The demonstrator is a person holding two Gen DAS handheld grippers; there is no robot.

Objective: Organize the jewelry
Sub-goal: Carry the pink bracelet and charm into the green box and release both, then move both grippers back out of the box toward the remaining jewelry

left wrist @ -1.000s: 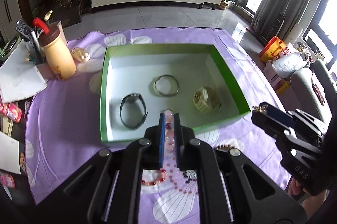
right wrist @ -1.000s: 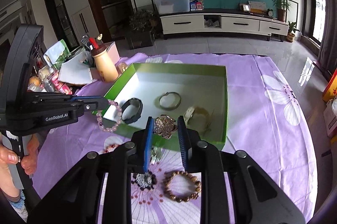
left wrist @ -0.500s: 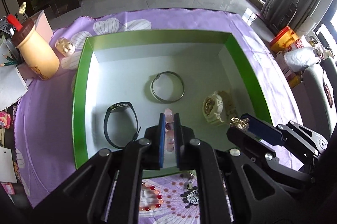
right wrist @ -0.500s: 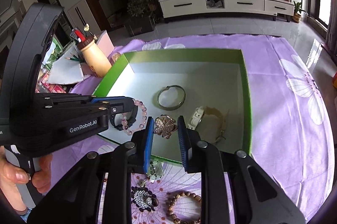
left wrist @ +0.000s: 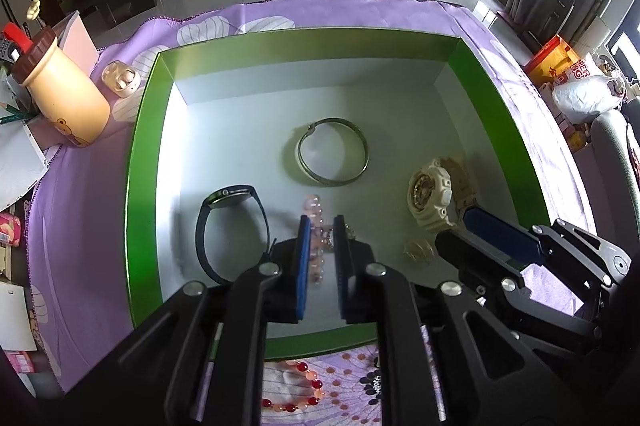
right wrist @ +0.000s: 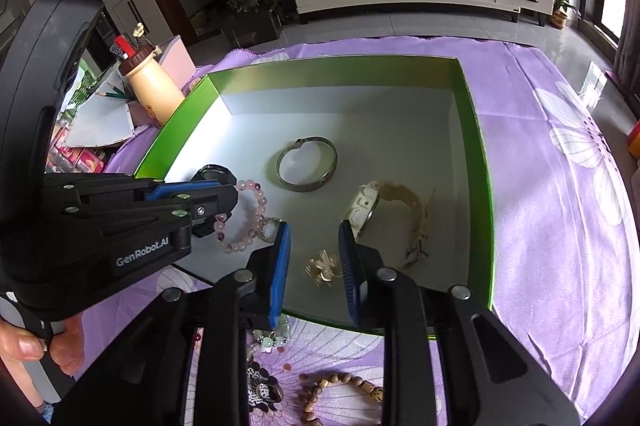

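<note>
Both grippers are releasing into the green box (right wrist: 478,161): left gripper (left wrist: 320,226) jaws opening around the pink bead bracelet (right wrist: 244,218), right gripper (right wrist: 314,238) jaws opening over the dropped gold brooch (right wrist: 322,268); next, lift clear.

Both tools are matte black plastic with angular, cut-out linkage arms. Left gripper (left wrist: 319,226): two flat fingers lined with blue pads (left wrist: 303,266), round silver screws at each pivot. Right gripper (right wrist: 314,242): same build, with ribbed blue pads (right wrist: 281,266). At left of the right wrist view, the left tool's body carries white "GenRobot.AI" lettering, and a bare hand (right wrist: 36,346) shows at lower left.
</note>
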